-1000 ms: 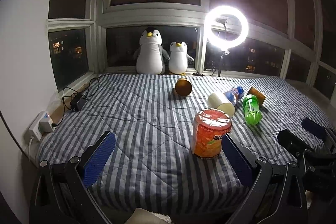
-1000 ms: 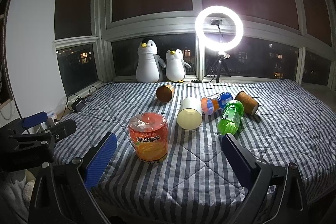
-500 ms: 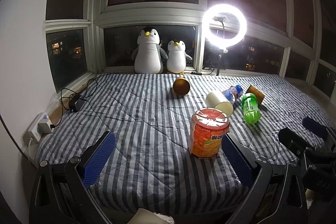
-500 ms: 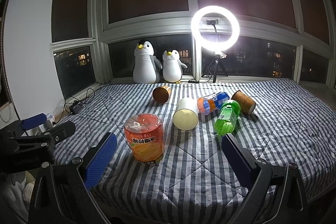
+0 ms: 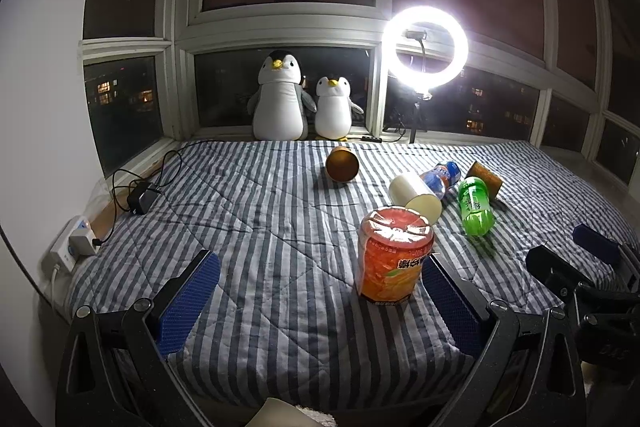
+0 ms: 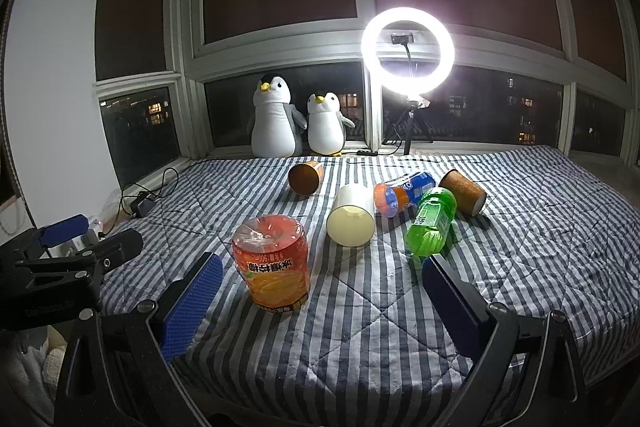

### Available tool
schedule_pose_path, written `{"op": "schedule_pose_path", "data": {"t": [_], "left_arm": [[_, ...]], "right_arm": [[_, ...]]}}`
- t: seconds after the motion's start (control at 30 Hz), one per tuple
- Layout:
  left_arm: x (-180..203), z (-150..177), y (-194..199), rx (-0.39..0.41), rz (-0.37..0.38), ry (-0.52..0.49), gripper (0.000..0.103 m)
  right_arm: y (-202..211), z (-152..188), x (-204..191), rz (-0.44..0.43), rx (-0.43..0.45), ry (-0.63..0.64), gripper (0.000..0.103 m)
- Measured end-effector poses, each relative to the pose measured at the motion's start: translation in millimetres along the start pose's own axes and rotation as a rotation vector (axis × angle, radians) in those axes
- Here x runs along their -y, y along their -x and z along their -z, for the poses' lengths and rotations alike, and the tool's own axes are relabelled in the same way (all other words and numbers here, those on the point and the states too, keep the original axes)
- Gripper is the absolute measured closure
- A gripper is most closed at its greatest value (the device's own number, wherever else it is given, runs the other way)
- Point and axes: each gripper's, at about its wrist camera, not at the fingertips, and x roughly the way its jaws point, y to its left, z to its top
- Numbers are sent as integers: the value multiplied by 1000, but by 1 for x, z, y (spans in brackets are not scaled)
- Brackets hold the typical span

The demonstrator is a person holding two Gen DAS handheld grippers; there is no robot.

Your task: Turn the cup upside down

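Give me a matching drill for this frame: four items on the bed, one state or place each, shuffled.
Items
1. orange jar
2. cream cup
3. green bottle
4. large penguin

States
a. on its side, between the cream cup and a brown cup
b. upright on the sill by the window
c. on its side, round end facing the camera
d. standing upright, nearest the cameras, sealed top

Pairs: 1-d, 2-c, 3-a, 4-b
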Motion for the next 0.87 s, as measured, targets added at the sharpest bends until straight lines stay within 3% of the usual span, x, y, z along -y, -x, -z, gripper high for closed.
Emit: {"op": "schedule_pose_path", "data": {"t": [0.87], "left_arm": [[5,2,-8,-2,-7,-19,1]], "right_arm": [[-8,4,5,2,-25,-18,4]]}}
